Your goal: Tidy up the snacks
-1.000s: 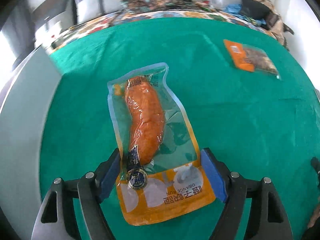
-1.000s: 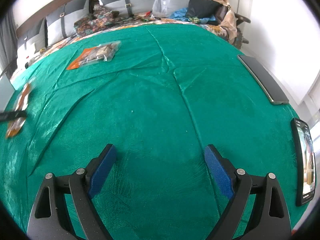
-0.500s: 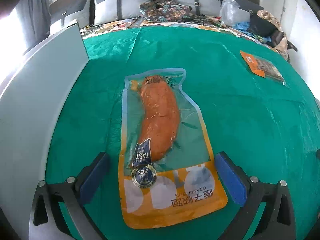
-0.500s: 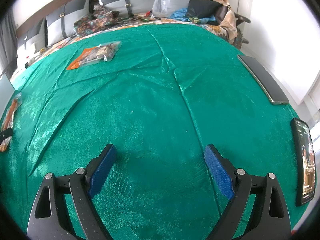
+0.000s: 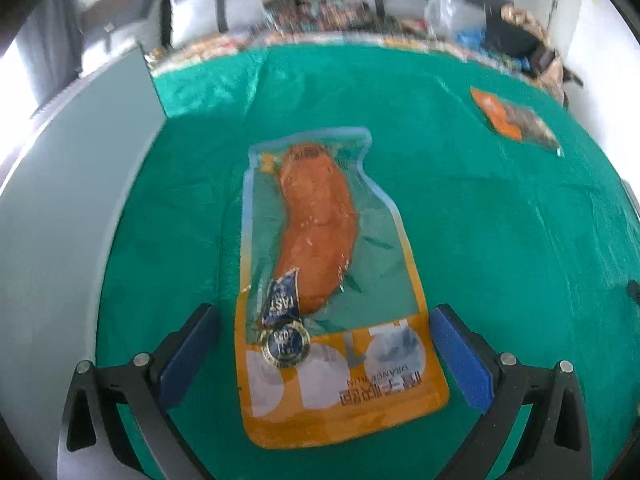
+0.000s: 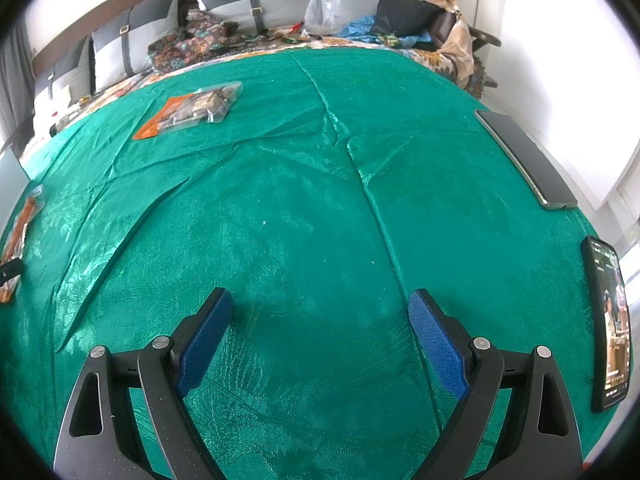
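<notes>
A clear and orange pouch with a sweet potato (image 5: 320, 264) lies flat on the green cloth (image 5: 500, 240). My left gripper (image 5: 324, 320) is open, its blue pads either side of the pouch's near end, not touching it. The pouch also shows at the far left of the right wrist view (image 6: 18, 236). A second orange and clear snack pack (image 5: 514, 122) lies far right; it also shows in the right wrist view (image 6: 188, 110). My right gripper (image 6: 318, 312) is open and empty over bare cloth.
A grey-white panel (image 5: 68, 208) stands along the left edge of the cloth. Two phones lie at the right edge, one dark (image 6: 524, 156), one with a lit screen (image 6: 610, 324). Cushions and clutter (image 6: 248, 4) sit behind the table.
My left gripper opened wide, releasing the sweet potato pouch, which now lies flat. The left view shifted and is blurred now. The right gripper has not moved.
</notes>
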### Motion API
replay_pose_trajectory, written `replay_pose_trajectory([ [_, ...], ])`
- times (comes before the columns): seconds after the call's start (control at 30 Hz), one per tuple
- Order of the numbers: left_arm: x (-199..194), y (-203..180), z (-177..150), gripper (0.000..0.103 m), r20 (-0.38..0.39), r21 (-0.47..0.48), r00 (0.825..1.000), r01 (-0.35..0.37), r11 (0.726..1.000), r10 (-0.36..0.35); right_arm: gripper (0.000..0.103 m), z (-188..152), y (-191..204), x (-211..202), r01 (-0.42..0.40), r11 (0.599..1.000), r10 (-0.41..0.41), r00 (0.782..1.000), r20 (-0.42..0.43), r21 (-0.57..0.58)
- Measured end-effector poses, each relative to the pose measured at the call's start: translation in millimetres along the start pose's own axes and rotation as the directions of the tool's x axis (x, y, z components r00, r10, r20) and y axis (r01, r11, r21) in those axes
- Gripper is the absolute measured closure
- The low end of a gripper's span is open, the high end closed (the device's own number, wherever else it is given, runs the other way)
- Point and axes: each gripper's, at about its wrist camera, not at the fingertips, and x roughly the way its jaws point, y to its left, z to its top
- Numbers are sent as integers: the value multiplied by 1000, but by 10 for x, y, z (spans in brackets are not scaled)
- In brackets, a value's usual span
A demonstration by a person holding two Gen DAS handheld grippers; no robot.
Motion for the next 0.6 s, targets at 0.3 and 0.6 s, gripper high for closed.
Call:
replay_pose_trajectory([
  [0.3, -19, 90, 316, 0, -10, -12, 999, 48, 999, -48, 11, 2, 0, -2, 1, 1000, -1, 1000, -1, 0],
  [0.6, 163, 193, 222, 0, 113, -15, 994, -1, 1000, 3, 12, 196, 60, 39, -141, 981, 135, 989, -51, -134],
])
